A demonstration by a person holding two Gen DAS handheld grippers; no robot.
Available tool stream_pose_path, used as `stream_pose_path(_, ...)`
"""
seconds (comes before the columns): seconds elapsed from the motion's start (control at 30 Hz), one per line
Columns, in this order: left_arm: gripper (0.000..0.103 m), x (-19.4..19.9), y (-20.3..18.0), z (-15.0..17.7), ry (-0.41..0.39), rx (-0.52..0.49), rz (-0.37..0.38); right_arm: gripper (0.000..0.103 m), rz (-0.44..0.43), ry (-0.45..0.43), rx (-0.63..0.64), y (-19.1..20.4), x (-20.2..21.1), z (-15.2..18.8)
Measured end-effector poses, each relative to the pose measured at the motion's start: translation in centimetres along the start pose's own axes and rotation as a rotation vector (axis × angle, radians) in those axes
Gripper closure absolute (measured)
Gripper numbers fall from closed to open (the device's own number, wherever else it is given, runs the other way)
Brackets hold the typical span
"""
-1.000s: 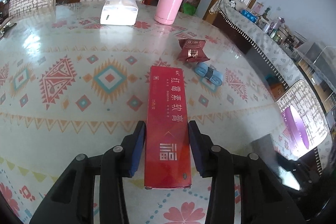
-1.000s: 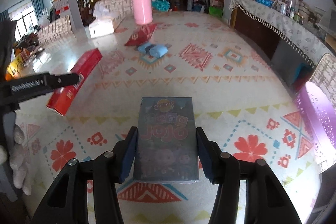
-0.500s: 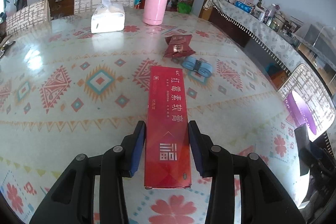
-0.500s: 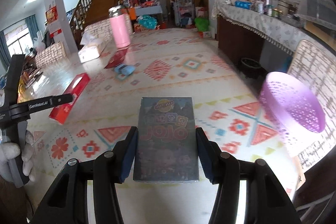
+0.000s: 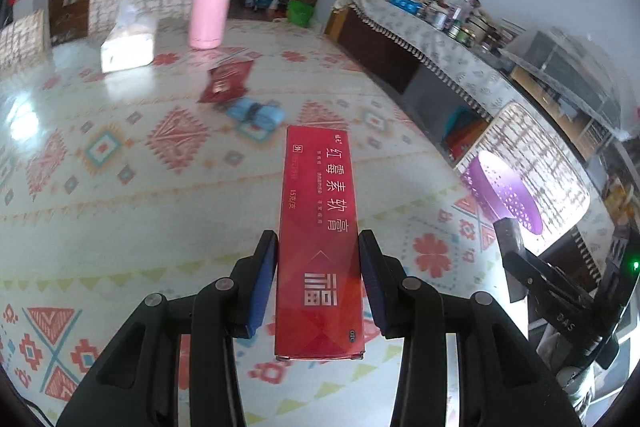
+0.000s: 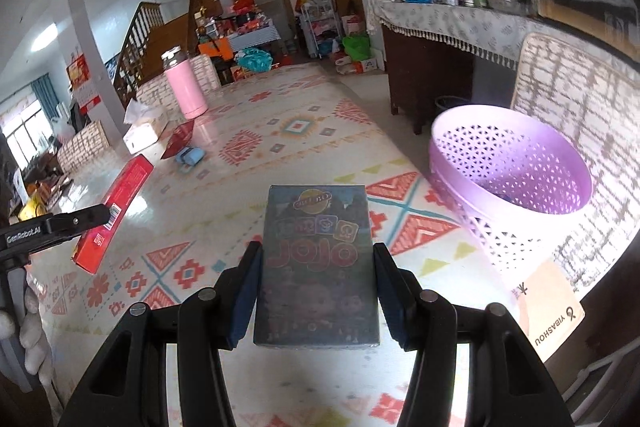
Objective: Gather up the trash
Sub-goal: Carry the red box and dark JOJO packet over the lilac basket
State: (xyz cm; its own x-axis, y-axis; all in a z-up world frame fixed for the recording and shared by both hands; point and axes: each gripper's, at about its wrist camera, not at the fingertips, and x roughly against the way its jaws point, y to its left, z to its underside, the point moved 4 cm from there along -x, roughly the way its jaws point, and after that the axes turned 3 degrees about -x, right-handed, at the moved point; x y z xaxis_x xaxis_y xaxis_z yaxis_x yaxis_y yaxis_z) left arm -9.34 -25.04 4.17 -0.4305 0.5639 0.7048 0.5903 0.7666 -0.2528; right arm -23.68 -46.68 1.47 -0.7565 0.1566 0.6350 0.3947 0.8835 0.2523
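My left gripper is shut on a long red box with white lettering, held above the patterned table. That red box also shows at the left of the right wrist view, in the other gripper's fingers. My right gripper is shut on a dark blue "JOJO" box. A purple perforated basket stands just right of it at the table's edge; in the left wrist view the basket lies far right. A dark red packet and a blue bundle lie on the table.
A pink flask and a white tissue pack stand at the table's far side, with patterned chairs behind. A sideboard crowded with jars runs along the right wall. A tan paper tag lies near the basket.
Both grippers have carried their boxes rightward over the table. The purple basket has grown much larger and nearer in the right wrist view. Neither grip has changed.
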Motion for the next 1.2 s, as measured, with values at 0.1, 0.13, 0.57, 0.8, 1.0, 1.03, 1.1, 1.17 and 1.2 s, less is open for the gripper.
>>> stream_pose_path(0.1, 0.063, -0.6, -1.6, -0.2, 0.013, -0.029, 0.014, 0.044, 0.0, -0.011, -0.031, -1.5, 0.3, -0.3)
stream_pose_path(0.13, 0.063, -0.9, -2.3, -0.3, 0.02, -0.04, 0.022, 0.044, 0.0, -0.014, -0.038, -1.9, 0.4, -0.3)
stream_pose_path(0.57, 0.063, -4.3, -10.8, -2.2, 0.079, -0.173, 0.116, 0.044, 0.023, -0.058, -0.124, -7.7, 2.1, -1.8)
stream_pose_path(0.8, 0.063, -7.2, -16.6, -4.4, 0.099, -0.257, 0.178, 0.044, 0.077, -0.091, -0.167, -12.5, 3.1, -3.6)
stream_pose_path(1.0, 0.063, -10.3, -21.8, -5.9, 0.131, -0.324, 0.233, 0.044, 0.124, -0.113, -0.179, -15.8, 3.3, -5.6)
stream_pose_path(1.03, 0.063, -10.9, -22.6, -6.1, 0.139, -0.33, 0.24, 0.044, 0.128, -0.114, -0.181, -16.3, 3.1, -6.0)
stream_pose_path(1.1, 0.063, -12.0, -23.9, -6.4, 0.155, -0.338, 0.249, 0.044, 0.137, -0.109, -0.187, -17.4, 2.7, -6.8)
stream_pose_path(1.17, 0.063, -13.0, -25.0, -6.8, 0.164, -0.347, 0.253, 0.044, 0.14, -0.102, -0.196, -18.1, 2.3, -7.3)
stream_pose_path(1.2, 0.063, -13.4, -25.4, -7.0, 0.168, -0.349, 0.255, 0.044, 0.142, -0.1, -0.2, -18.5, 2.1, -7.6)
